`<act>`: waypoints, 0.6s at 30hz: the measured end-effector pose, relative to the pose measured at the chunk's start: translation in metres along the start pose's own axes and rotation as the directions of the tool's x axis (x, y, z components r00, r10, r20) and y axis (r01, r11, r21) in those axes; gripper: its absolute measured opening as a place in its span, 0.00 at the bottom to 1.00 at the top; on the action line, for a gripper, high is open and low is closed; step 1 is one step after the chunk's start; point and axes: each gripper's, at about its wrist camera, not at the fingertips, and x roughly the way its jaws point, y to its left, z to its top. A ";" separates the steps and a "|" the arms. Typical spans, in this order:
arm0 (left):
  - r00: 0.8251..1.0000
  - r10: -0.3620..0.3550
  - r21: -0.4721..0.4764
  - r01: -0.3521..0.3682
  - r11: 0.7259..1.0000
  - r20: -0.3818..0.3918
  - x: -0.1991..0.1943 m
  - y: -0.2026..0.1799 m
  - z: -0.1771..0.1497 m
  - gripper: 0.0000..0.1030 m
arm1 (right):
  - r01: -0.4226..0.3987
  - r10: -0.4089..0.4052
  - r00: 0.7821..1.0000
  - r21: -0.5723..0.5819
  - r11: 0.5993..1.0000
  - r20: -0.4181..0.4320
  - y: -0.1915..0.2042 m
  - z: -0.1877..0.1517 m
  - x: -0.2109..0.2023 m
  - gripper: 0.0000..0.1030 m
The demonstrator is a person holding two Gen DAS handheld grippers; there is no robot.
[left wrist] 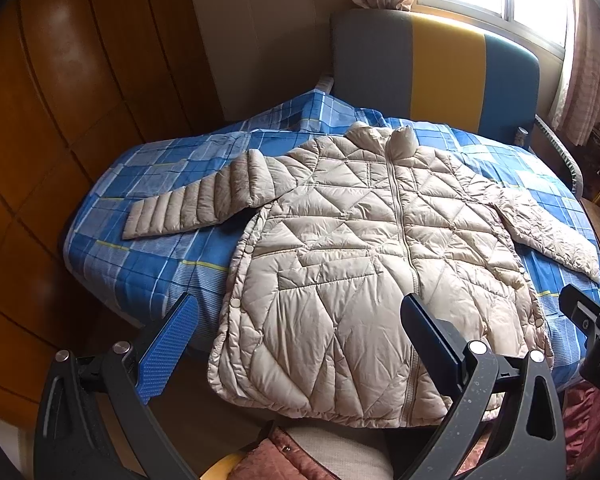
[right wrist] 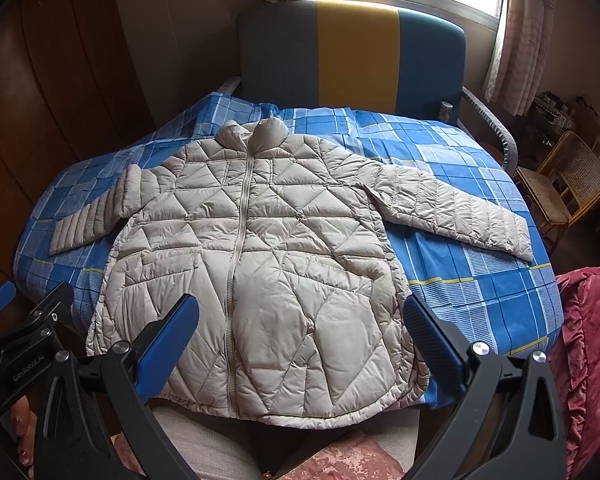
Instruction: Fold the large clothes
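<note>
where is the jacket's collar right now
In both views the collar lies at the far end of the jacket, on the checked sheet near the headboard.

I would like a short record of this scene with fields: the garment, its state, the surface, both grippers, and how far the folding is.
garment: beige quilted jacket
state: spread flat, front up, zipped, both sleeves out to the sides
surface: blue checked sheet
left gripper: open, above the hem, holding nothing
right gripper: open, above the hem, holding nothing
folding: not yet begun
behind: grey, yellow and teal headboard
</note>
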 end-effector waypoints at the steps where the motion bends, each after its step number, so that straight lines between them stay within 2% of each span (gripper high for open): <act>1: 1.000 0.000 -0.001 0.000 1.000 -0.001 0.000 0.000 0.000 0.97 | 0.000 0.000 1.000 0.001 1.000 -0.001 -0.001 0.000 0.000 0.98; 18: 1.000 0.002 0.003 -0.002 1.000 -0.009 0.003 0.001 0.001 0.97 | 0.005 -0.005 1.000 0.000 1.000 -0.001 -0.001 0.000 0.002 0.98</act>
